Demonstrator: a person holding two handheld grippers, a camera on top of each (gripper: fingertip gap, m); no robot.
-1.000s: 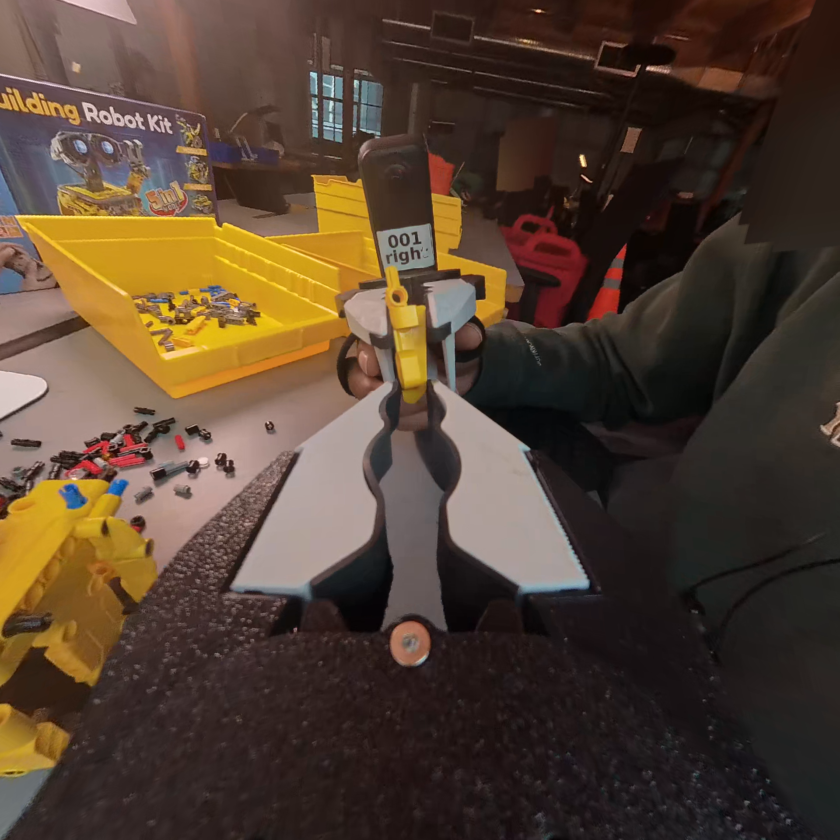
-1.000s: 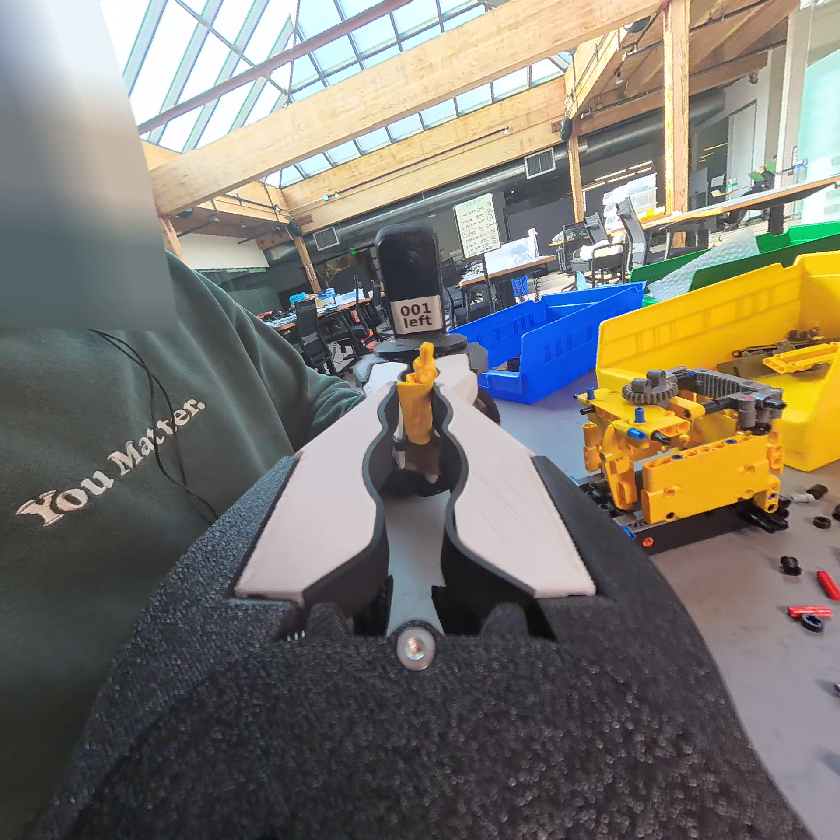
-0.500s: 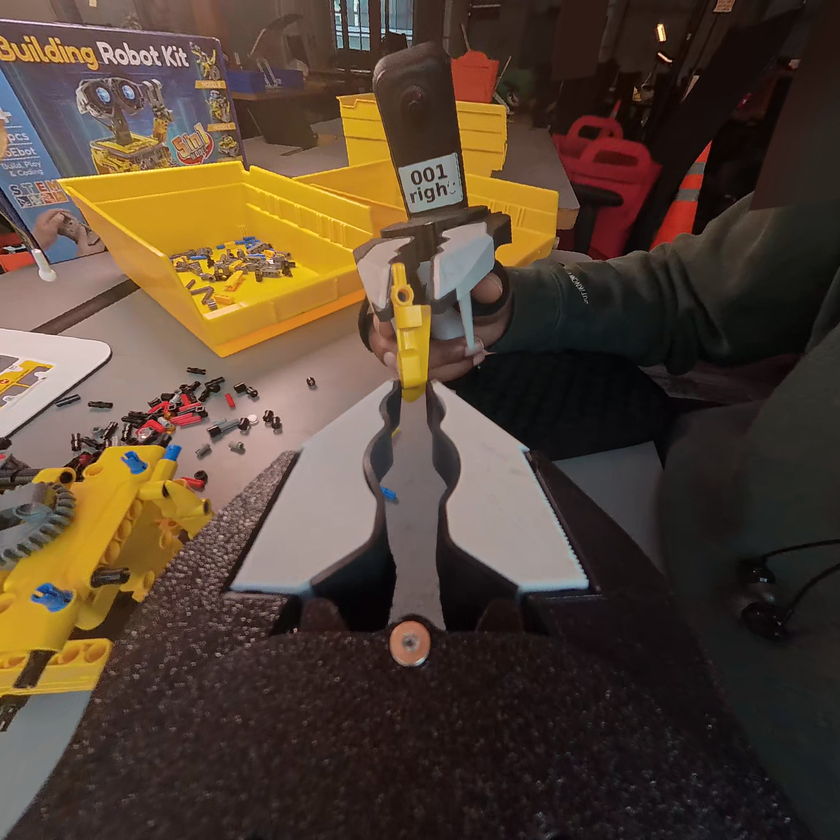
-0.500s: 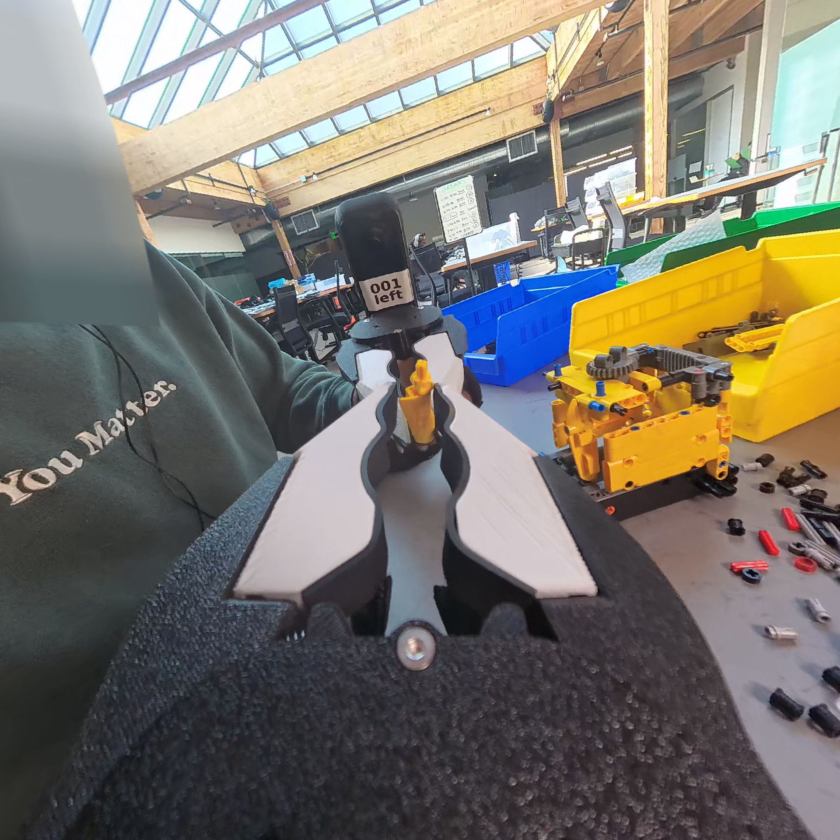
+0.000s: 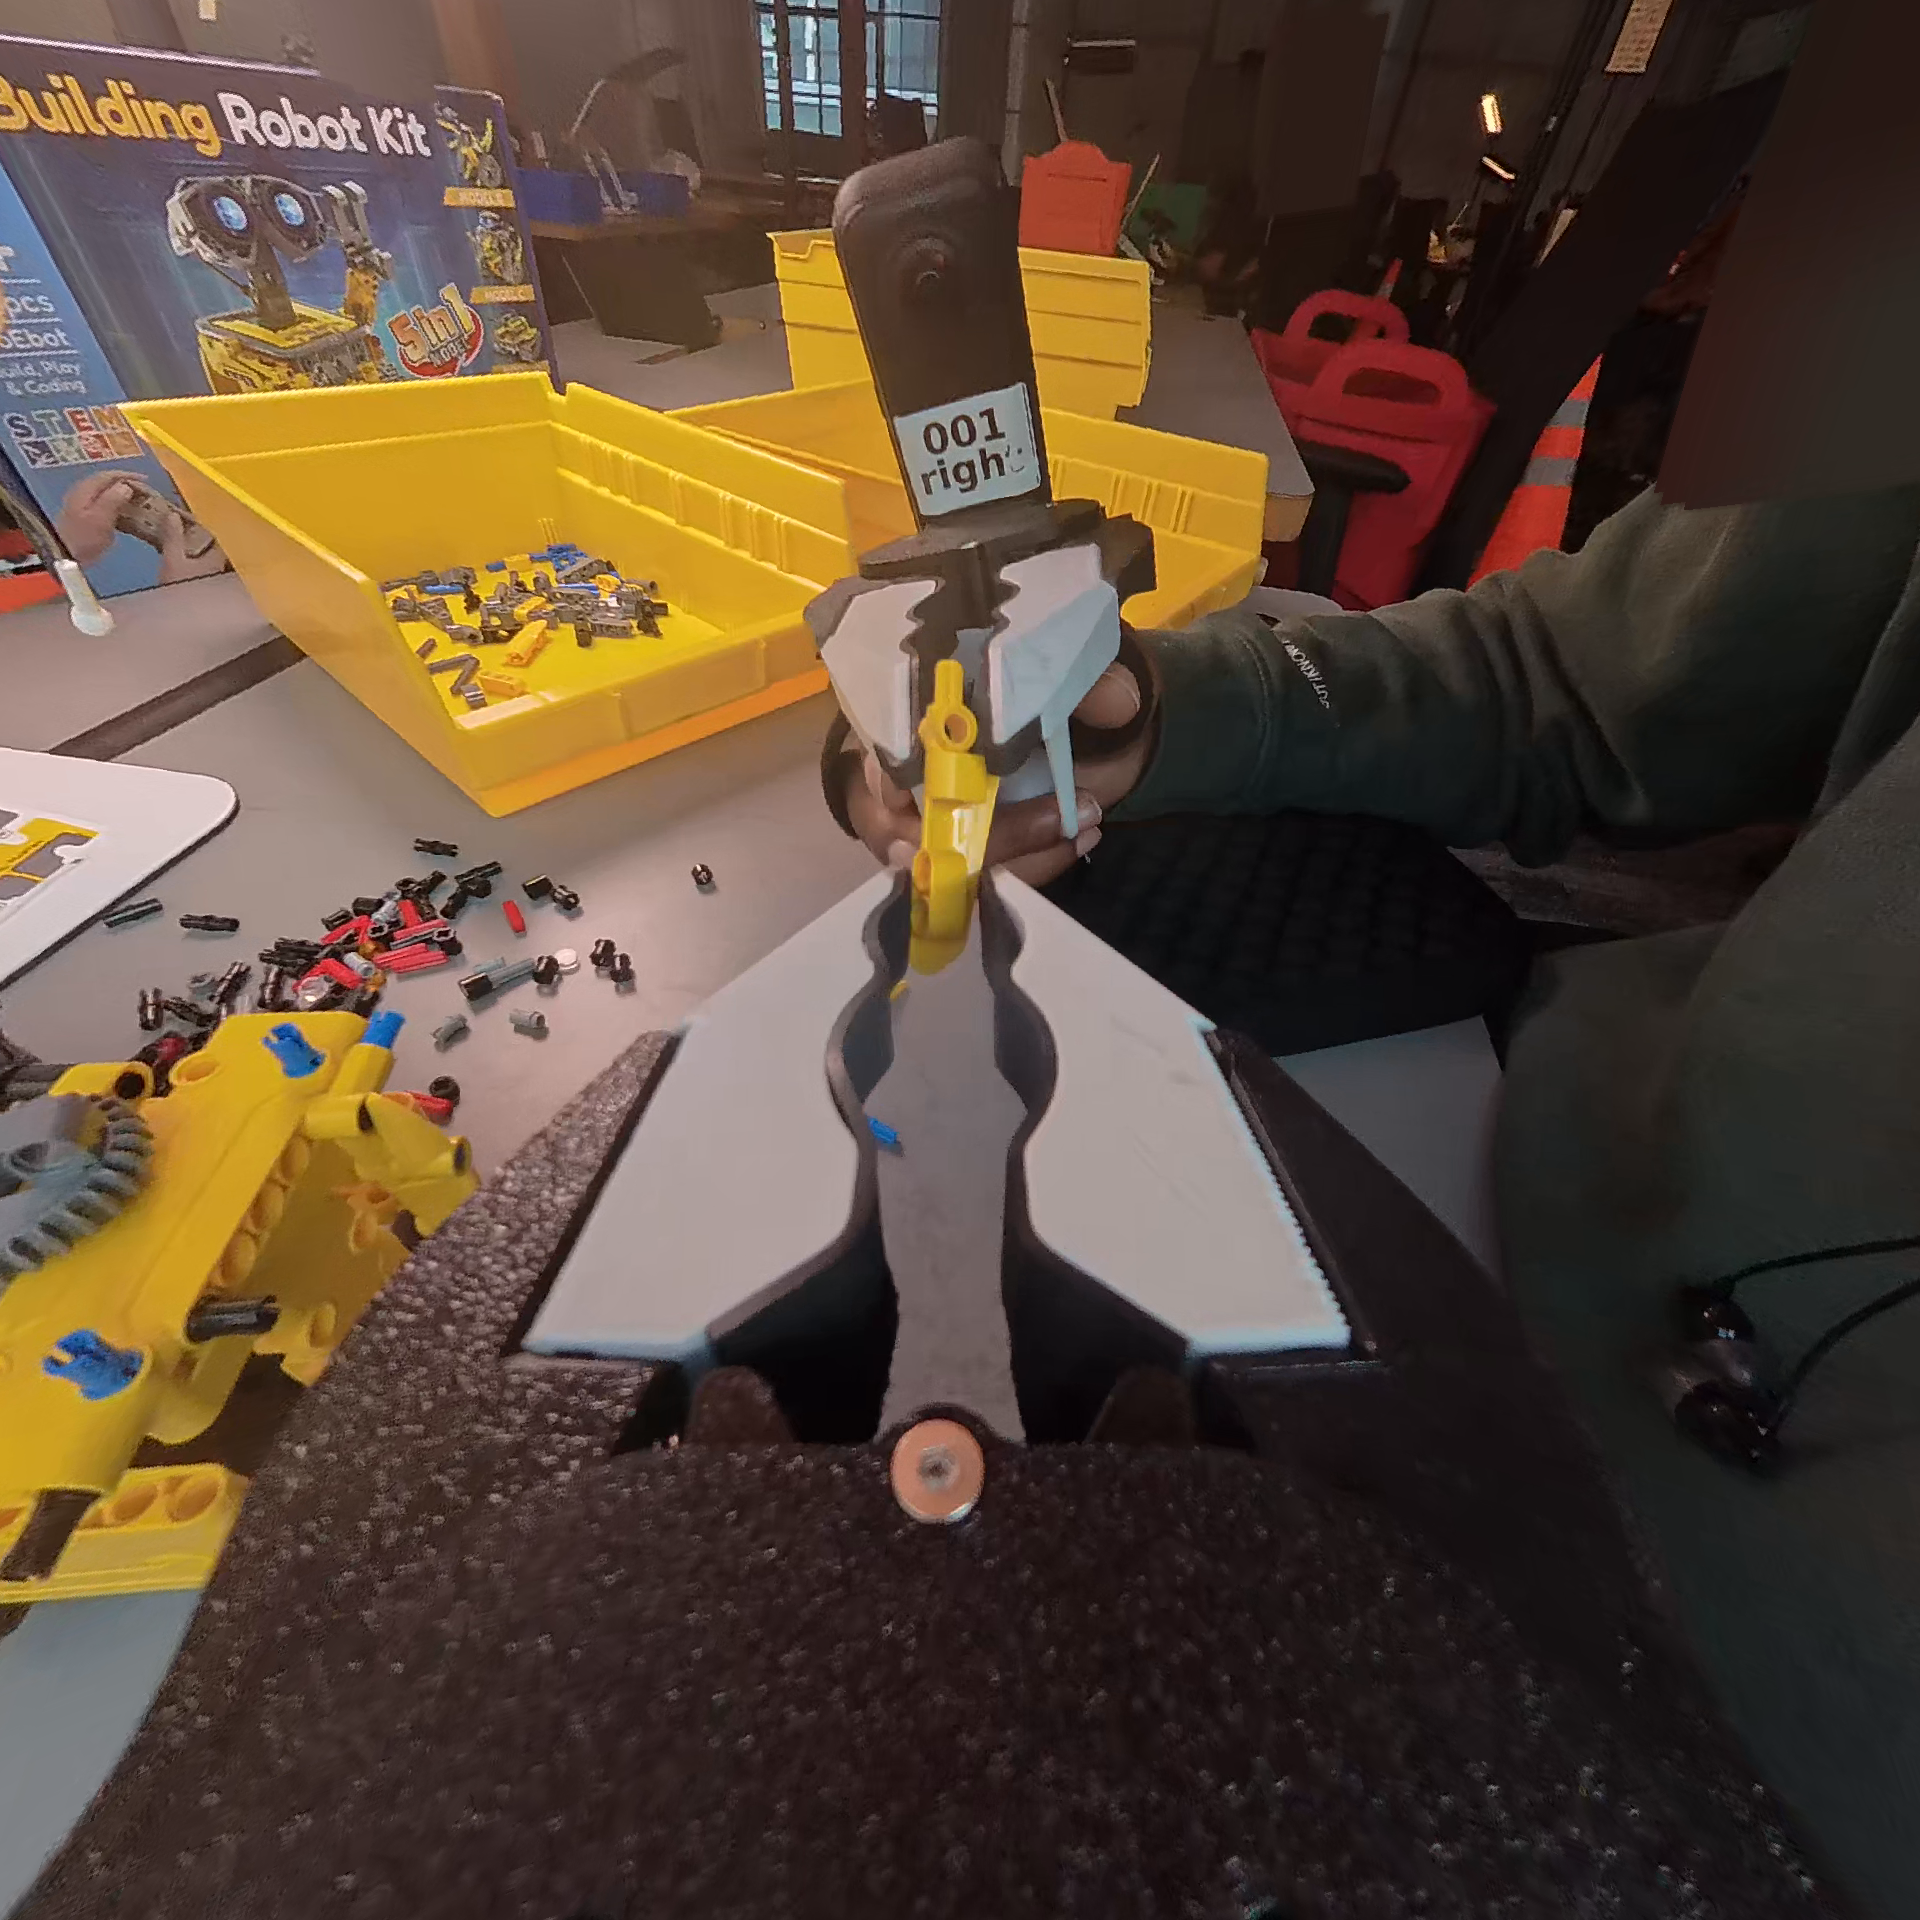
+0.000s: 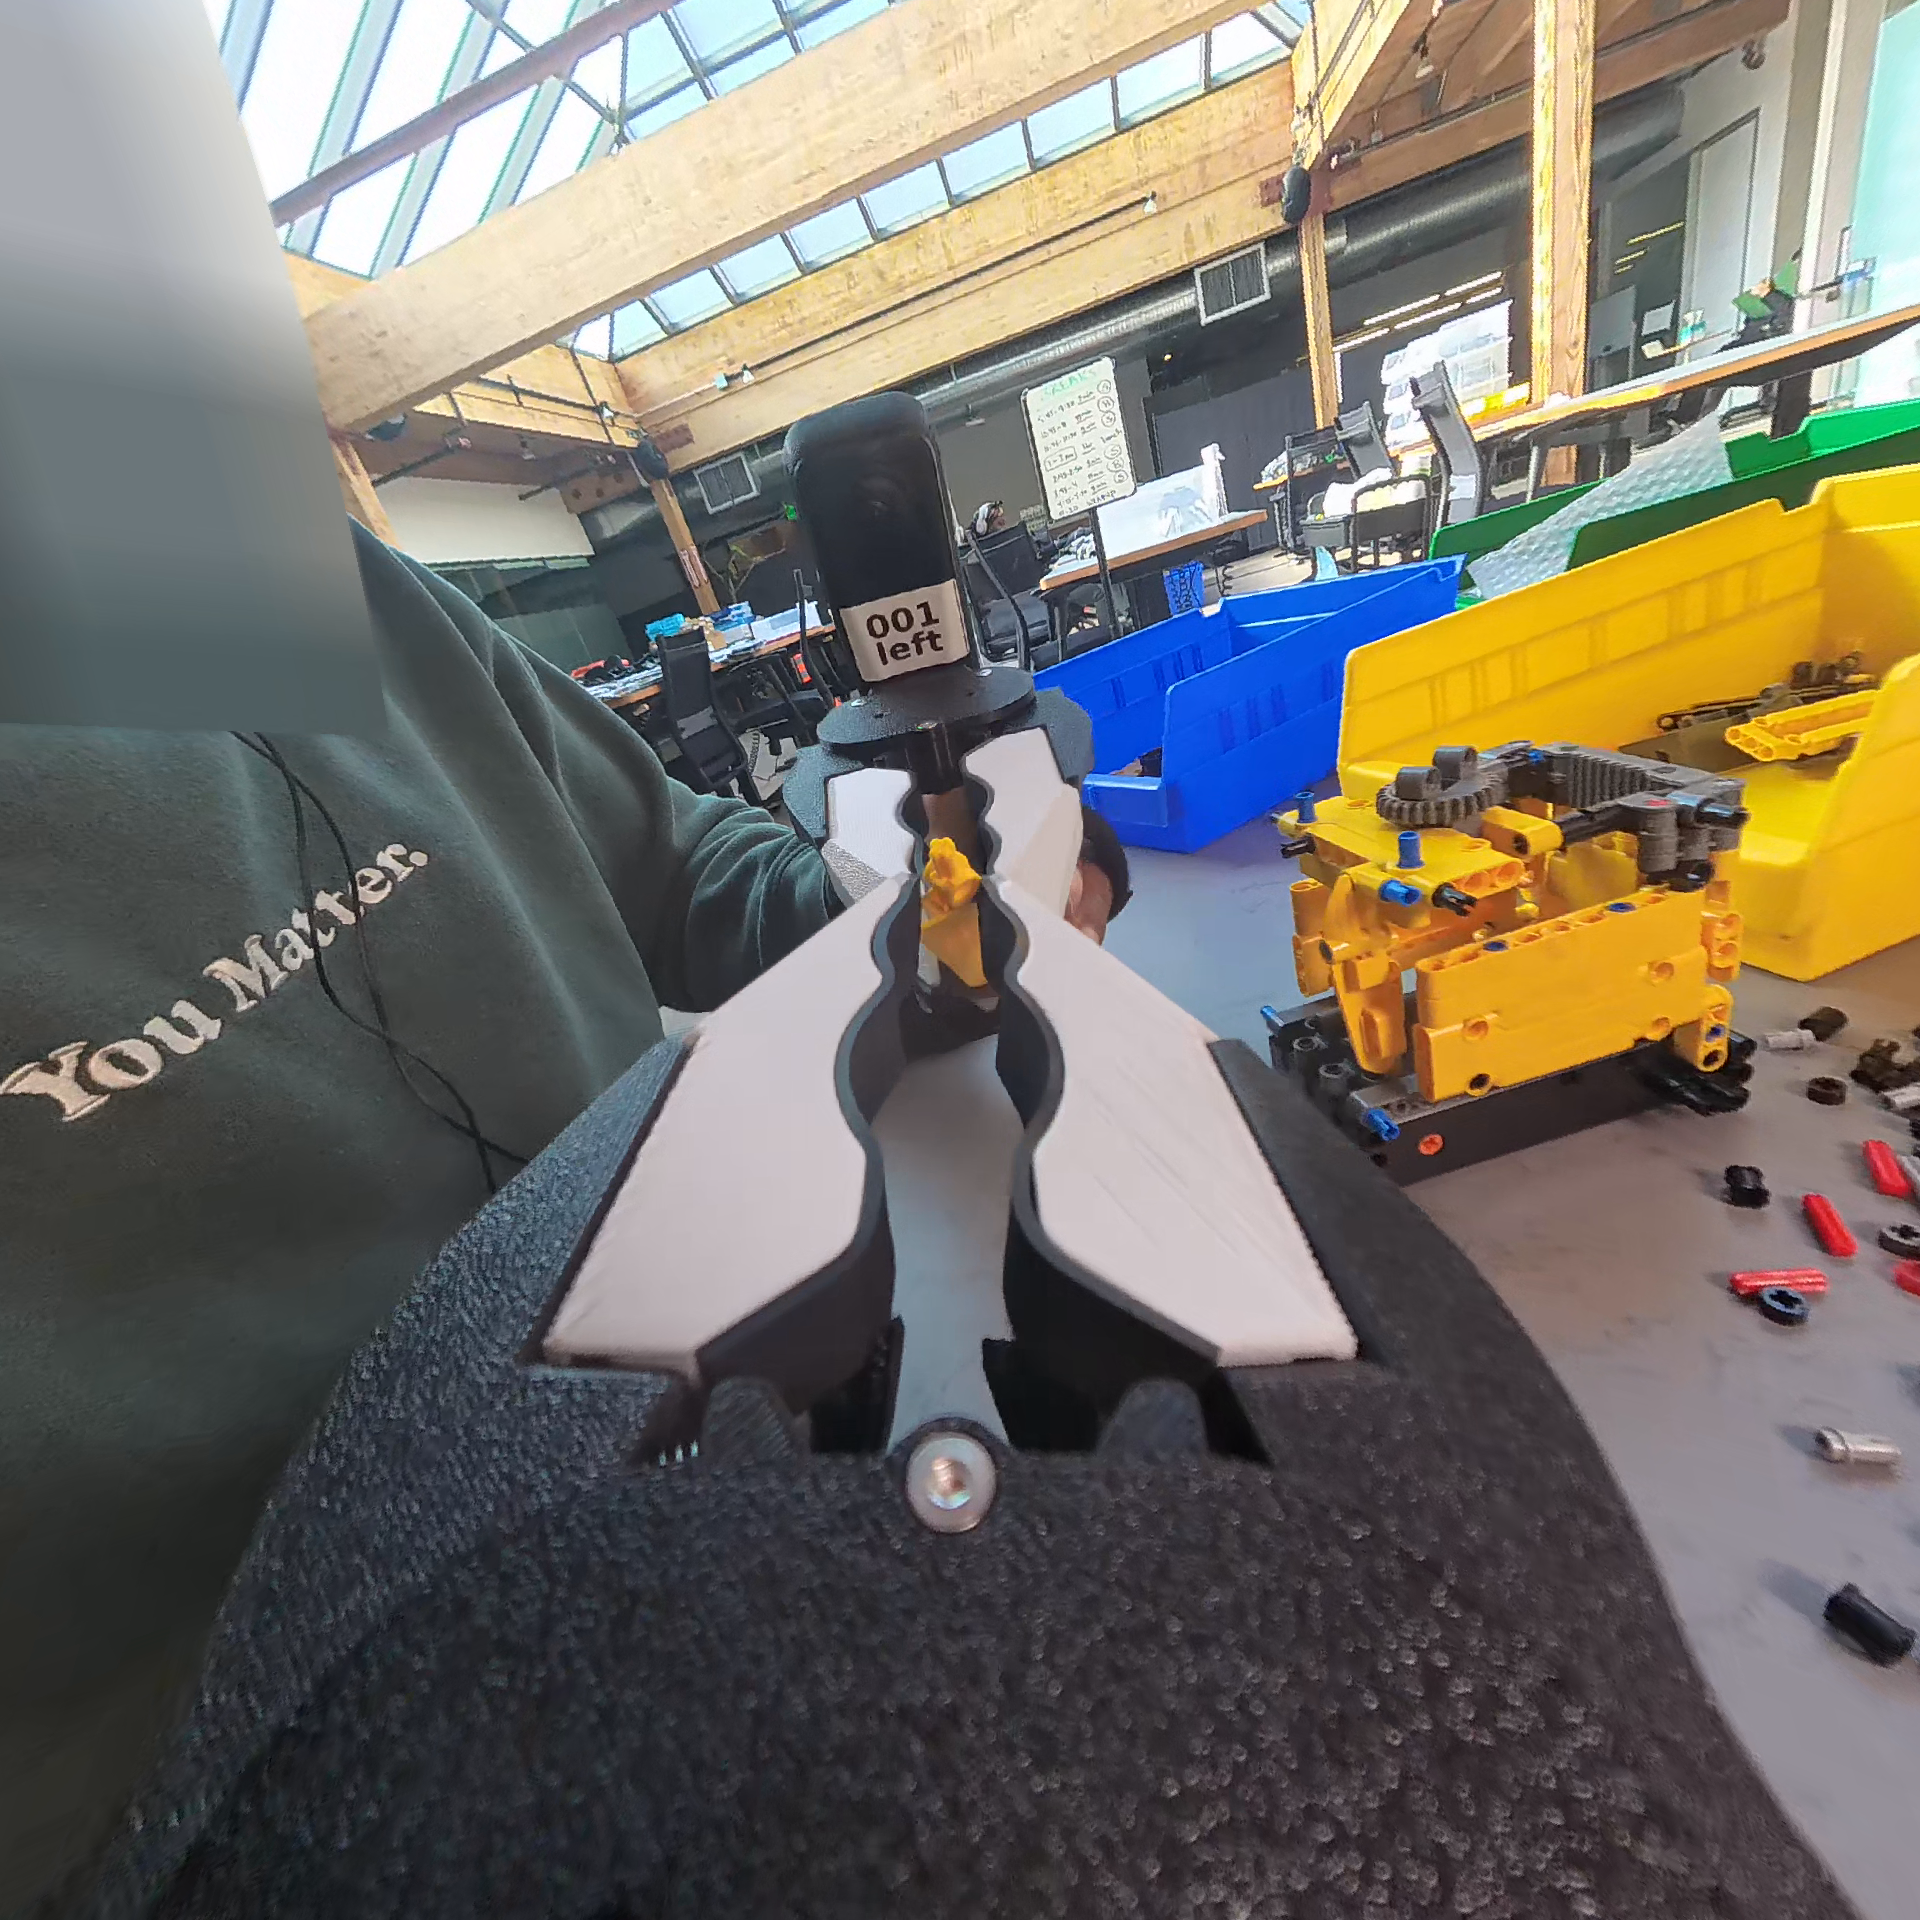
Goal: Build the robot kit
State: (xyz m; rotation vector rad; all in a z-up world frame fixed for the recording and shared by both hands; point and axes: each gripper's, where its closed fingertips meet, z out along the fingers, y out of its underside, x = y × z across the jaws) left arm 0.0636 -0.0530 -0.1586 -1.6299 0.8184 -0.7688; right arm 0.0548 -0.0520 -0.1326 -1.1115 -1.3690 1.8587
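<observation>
A slim yellow building piece point(image 5: 948, 831) is held in the air between my two grippers, which point at each other tip to tip. My left gripper point(image 5: 940, 894) is shut on its near end. My right gripper point(image 6: 951, 925) is shut on the same yellow piece point(image 6: 951, 930). In the left wrist view the right gripper point(image 5: 961, 707) sits just beyond the piece, held by a hand. In the right wrist view the left gripper point(image 6: 940, 847) faces me. A half-built yellow model point(image 5: 187, 1226) stands on the grey table to the left; it also shows in the right wrist view point(image 6: 1507, 935).
Loose black and red pins point(image 5: 395, 935) lie on the table, also to the right point(image 6: 1818, 1226). A yellow bin point(image 5: 343, 488) holds small parts. A blue bin point(image 6: 1247, 665) and another yellow bin point(image 6: 1558, 665) stand behind the model. A kit box point(image 5: 260, 208) stands behind. A person's green sweater point(image 6: 260, 987) is close. The grippers are tip to tip, or close to it.
Both grippers have dipped down toward the table together, still holding the yellow piece between them. The model and the loose pins now show more fully in both views.
</observation>
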